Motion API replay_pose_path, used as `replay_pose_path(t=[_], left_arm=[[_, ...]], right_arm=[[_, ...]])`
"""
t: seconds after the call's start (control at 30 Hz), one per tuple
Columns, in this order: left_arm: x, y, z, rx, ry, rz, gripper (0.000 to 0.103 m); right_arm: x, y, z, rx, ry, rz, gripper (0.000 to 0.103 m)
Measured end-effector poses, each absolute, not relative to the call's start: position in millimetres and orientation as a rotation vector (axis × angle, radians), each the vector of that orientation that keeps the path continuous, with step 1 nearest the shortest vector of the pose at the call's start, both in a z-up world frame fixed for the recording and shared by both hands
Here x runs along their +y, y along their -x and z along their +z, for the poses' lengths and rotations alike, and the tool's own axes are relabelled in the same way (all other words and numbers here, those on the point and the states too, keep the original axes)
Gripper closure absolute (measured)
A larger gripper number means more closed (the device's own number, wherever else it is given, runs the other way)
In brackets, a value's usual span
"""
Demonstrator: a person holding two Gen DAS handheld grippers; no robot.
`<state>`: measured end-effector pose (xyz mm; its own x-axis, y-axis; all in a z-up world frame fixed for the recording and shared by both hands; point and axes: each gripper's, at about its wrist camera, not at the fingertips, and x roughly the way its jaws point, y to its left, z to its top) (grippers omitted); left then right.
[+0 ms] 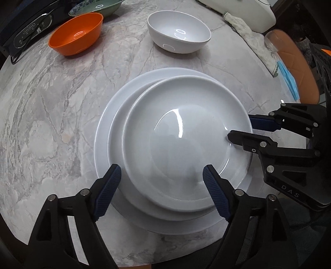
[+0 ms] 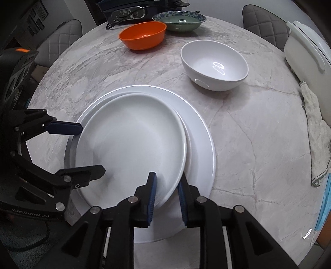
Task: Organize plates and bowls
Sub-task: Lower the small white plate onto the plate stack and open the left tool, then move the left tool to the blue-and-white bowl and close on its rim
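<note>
A small white plate (image 1: pixel 182 142) (image 2: pixel 132 144) lies off-centre on a larger white plate (image 1: pixel 107 134) (image 2: pixel 198 136) on the marble table. My right gripper (image 2: pixel 166 192) straddles the small plate's near rim, one finger inside and one outside; it also shows in the left wrist view (image 1: pixel 240 129). My left gripper (image 1: pixel 161 182) is open over the stack's near edge, empty; it also shows in the right wrist view (image 2: pixel 91 149). A white bowl (image 1: pixel 179 32) (image 2: pixel 215 65), an orange bowl (image 1: pixel 76 34) (image 2: pixel 143 35) and a green patterned bowl (image 1: pixel 97 8) (image 2: pixel 180 20) stand beyond.
A black appliance (image 2: pixel 124 10) sits at the table's far edge. A white lidded pot (image 2: pixel 308 53), a cloth (image 2: pixel 316 128) and a blue face mask (image 2: pixel 324 204) lie along the right side. Grey chairs (image 2: pixel 60 39) stand around the table (image 1: pixel 51 124).
</note>
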<state>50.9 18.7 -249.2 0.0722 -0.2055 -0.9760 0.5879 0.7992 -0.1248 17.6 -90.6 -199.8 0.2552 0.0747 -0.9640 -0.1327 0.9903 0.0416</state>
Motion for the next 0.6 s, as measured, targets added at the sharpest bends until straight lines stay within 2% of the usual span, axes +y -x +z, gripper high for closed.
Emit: replay_pose_path(t=[0.13, 0.23, 0.3, 0.33, 0.4, 0.6], left_arm=[[23.1, -56.2, -244.4, 1.381, -0.316, -0.609, 0.016], [27.4, -62.0, -234.1, 1.369, -0.279, -0.610, 0.016], [41.0, -66.0, -221.6, 1.346, -0.234, -0.610, 0.016], [44.2, -70.3, -216.6, 1.333, -0.209, -0.606, 0.015], [60.1, -79.4, -206.6, 1.313, -0.162, -0.584, 0.006], [95.0, -118.4, -190.2, 1.269, -0.057, -0.508, 0.001]], right_arm=[[-91.5, -19.7, -199.1, 1.301, 0.055, 0.140, 0.072], [-95.6, -20.2, -198.5, 1.303, 0.042, 0.125, 0.055], [-97.9, -20.6, -195.7, 1.292, 0.039, 0.118, 0.051], [-98.3, -21.5, -194.7, 1.288, 0.042, 0.113, 0.049], [-98.8, -23.3, -192.0, 1.279, 0.054, 0.102, 0.044], [-96.4, -32.4, -178.0, 1.236, 0.113, 0.087, 0.037]])
